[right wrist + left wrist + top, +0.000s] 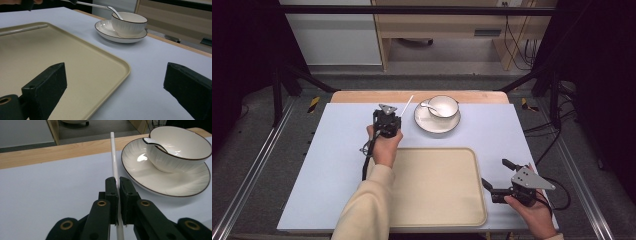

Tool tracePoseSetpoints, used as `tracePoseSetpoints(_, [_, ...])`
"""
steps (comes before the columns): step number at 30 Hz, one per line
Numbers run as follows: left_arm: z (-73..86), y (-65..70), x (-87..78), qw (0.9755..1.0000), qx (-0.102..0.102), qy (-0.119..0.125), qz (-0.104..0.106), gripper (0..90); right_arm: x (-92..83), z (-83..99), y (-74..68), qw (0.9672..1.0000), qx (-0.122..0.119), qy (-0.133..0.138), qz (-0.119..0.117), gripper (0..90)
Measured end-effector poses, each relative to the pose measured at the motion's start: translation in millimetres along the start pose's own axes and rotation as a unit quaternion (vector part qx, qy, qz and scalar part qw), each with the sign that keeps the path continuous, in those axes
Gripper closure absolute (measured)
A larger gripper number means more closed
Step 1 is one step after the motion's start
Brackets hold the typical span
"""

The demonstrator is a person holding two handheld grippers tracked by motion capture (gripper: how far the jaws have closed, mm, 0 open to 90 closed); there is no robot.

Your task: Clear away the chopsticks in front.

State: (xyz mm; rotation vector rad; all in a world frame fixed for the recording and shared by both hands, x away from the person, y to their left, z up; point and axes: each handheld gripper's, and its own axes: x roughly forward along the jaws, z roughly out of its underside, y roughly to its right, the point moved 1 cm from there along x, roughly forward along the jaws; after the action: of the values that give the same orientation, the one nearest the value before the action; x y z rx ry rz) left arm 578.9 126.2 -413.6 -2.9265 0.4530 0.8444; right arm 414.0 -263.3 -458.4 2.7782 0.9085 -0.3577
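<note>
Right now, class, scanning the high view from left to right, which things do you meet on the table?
Left gripper shut on the white stick → saucer with the bowl on it → right gripper, jaws open.

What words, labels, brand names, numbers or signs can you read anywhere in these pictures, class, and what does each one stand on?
None can be read.
The bowl, saucer, tray, white stick and table cover are plain.
The left hand-held gripper and right hand-held gripper carry no legible marking.
The dark plate on the cabinet behind the table is too small and blurred to tell whether it bears text.
</note>
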Motion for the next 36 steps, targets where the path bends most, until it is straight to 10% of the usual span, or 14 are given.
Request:
tracePoseSetpoints(19, [67.0,11.0,-91.0,0.9985,-0.033,0.040,-0.019,85.1,-0.2,1.9,-1.8,0.9999,0.006,-0.004,-0.007,4.7])
tracePoseSetpoints(36, [121.2,14.0,-122.2,0.9953,-0.088,0.037,-0.020,85.1,-3.2,0.1,0.3,0.9999,0.004,0.012,0.000,4.4])
